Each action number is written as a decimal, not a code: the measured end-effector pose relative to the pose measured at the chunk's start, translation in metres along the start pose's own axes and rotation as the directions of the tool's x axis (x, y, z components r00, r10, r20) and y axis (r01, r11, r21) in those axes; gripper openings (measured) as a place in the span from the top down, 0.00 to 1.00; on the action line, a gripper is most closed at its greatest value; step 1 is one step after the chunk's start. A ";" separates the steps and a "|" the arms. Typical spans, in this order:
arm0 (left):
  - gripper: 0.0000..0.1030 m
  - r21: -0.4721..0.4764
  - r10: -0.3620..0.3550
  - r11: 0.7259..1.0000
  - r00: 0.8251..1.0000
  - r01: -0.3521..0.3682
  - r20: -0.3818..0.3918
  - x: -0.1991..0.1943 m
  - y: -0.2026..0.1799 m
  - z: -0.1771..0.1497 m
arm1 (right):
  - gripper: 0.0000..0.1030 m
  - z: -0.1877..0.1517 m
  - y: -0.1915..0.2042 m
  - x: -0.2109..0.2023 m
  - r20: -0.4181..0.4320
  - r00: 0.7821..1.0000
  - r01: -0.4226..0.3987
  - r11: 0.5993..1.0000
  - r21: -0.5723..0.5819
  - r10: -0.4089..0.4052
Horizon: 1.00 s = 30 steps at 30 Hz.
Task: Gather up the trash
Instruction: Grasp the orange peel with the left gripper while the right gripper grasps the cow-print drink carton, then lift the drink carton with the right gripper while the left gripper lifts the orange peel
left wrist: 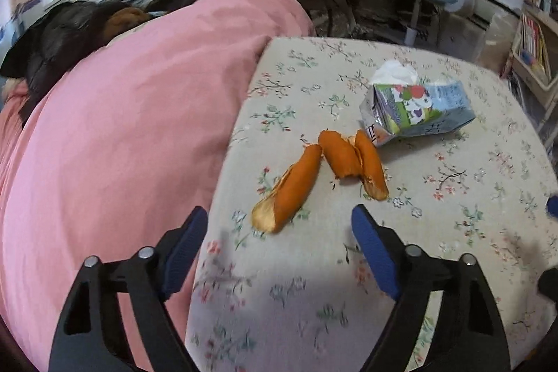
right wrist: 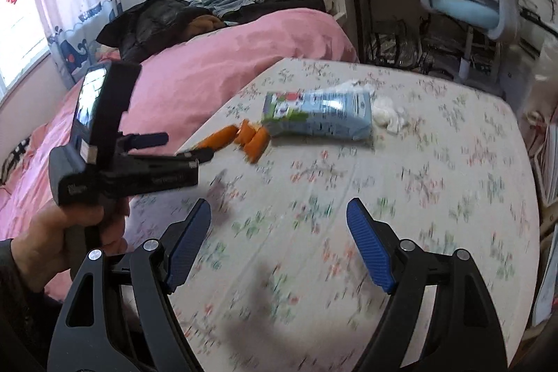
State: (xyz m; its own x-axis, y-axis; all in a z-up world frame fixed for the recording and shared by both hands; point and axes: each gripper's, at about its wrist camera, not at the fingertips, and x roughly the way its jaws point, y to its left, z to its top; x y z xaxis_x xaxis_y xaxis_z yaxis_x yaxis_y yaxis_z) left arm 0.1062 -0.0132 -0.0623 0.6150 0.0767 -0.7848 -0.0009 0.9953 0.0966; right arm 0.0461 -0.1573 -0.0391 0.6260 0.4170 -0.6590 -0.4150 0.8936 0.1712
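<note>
Orange curled peel strips (left wrist: pixel 315 169) lie on the floral-cloth table (left wrist: pixel 453 197) beside a crushed blue milk carton (left wrist: pixel 416 110) – both spread-wide, empty tongs, left gripper (left wrist: pixel 279 225) nearest, should straddle one strip before closing – right gripper (right wrist: pixel 279 225) waiting

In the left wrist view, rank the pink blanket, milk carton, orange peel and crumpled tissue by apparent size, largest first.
1. pink blanket, by far the largest.
2. milk carton.
3. orange peel, its pieces taken together; close to the carton, and nearer the camera, so this order is unsure.
4. crumpled tissue, partly hidden behind the carton.
</note>
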 end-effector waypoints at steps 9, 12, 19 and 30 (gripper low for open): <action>0.32 -0.015 -0.058 0.998 0.998 0.057 -0.040 0.020 0.007 0.016 | 0.25 0.040 0.003 0.039 0.047 0.993 0.117 0.947 -0.300 -0.108; 0.44 -0.011 -0.088 0.996 0.993 0.088 -0.075 0.029 0.008 0.016 | 0.25 0.062 0.004 0.062 0.013 0.994 0.108 0.909 -0.402 -0.112; 0.76 -0.044 -0.171 0.985 0.981 0.167 -0.092 0.027 0.011 0.020 | 0.25 0.093 0.004 0.136 -0.146 0.970 0.085 0.832 -0.548 -0.195; 0.84 -0.203 -0.298 0.939 0.952 0.279 -0.068 0.019 0.035 0.021 | 0.75 0.061 -0.012 0.120 -0.247 0.960 0.026 0.919 -0.394 -0.133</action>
State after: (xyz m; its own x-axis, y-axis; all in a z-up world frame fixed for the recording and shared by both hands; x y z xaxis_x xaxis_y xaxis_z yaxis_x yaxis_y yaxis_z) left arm 0.1346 0.0216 -0.0606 0.5323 -0.2193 -0.8176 0.0105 0.9675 -0.2527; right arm 0.1662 -0.1079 -0.0758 0.4930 0.2404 -0.8362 -0.6253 0.7662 -0.1484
